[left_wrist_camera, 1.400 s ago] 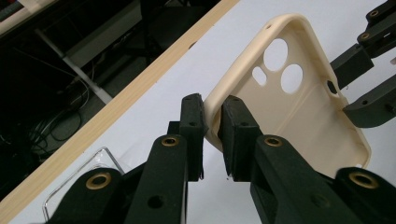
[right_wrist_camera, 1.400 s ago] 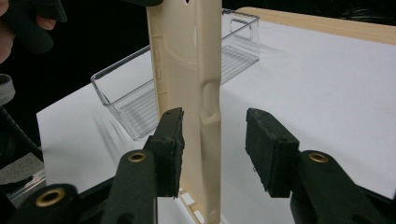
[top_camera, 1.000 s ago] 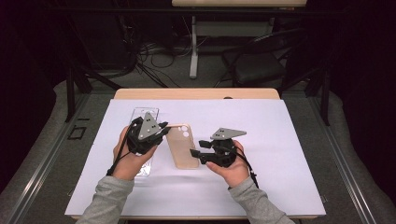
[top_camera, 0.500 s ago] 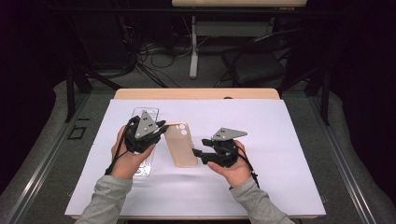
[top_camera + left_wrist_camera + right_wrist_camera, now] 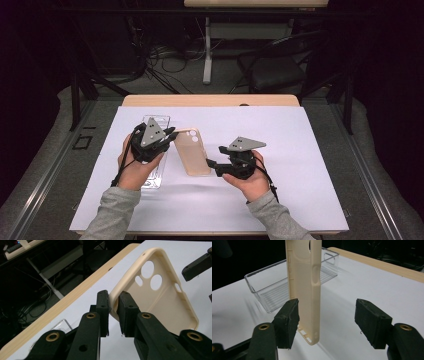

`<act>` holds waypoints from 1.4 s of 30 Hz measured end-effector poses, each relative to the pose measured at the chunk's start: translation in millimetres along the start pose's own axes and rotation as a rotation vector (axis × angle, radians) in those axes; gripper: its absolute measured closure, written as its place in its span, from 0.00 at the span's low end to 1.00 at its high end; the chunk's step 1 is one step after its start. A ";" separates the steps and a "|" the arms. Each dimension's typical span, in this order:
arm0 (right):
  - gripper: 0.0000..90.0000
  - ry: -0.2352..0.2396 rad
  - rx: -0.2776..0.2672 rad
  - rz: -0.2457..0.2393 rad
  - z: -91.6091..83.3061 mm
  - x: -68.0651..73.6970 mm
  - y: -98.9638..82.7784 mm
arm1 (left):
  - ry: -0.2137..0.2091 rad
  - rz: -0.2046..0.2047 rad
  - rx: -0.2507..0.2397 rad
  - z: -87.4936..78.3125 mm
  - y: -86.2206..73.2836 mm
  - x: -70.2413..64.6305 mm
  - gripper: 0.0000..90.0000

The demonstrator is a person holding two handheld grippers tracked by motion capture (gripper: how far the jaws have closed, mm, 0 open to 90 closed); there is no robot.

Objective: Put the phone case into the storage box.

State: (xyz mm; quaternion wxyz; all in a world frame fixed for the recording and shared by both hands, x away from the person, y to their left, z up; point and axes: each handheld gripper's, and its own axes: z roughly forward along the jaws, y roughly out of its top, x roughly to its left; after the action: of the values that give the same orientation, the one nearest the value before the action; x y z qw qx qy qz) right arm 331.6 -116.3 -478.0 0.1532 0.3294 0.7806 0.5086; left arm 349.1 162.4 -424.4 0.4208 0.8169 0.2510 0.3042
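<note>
A beige phone case with round camera holes hangs just above the white sheet between my two grippers. My left gripper is shut on the rim near the case's top corner; in the left gripper view its pads pinch that thin wall of the case. My right gripper is at the case's lower end. Its jaws have just been opening. In the right gripper view the case stands on edge between the jaws of that gripper, close to the left pad and far from the right one.
A clear plastic tray lies under and behind my left hand, also seen in the right gripper view as the tray beyond the case. The white sheet covers a wooden table. Chairs and cables sit on the dark floor behind.
The right gripper's jaws have spread apart from the case's lower end. The left gripper keeps its hold and both hands have barely moved.
</note>
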 end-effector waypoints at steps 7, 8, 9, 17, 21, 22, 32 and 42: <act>0.36 -0.046 0.003 -0.011 -2.7 -2.2 -4.3 | 0.005 -0.001 -0.012 -0.3 -1.7 1.9 0.89; 0.35 -0.045 -0.002 -0.003 -3.3 -3.2 -5.3 | 0.007 -0.001 -0.014 -0.4 -1.9 2.2 0.89; 0.34 -0.046 -0.004 0.005 -3.9 -4.2 -6.1 | 0.010 0.000 -0.016 -0.5 -2.2 2.4 0.88; 0.28 -0.054 -0.048 0.091 -14.5 -15.8 -9.9 | 0.013 0.000 -0.024 2.2 -2.5 3.6 0.88; 0.26 -0.060 -0.069 0.122 -20.5 -21.7 -11.2 | 0.010 -0.002 -0.022 4.2 -0.9 4.5 0.88; 0.25 -0.061 -0.077 0.130 -22.5 -23.5 -11.3 | 0.009 -0.001 -0.022 4.6 0.0 4.9 0.88; 0.19 -0.072 -0.103 0.137 -31.8 -32.1 -13.9 | 0.016 0.005 -0.037 5.9 10.8 15.5 0.88; 0.16 -0.099 -0.087 0.129 -30.4 -36.6 -16.2 | 0.029 0.019 -0.020 11.2 20.3 37.2 0.88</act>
State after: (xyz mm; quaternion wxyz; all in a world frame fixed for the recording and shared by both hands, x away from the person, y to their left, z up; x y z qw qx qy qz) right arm 335.3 -166.2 -482.7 0.1729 0.3967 0.7265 0.5338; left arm 385.8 170.6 -401.9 0.4222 0.8106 0.2463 0.3226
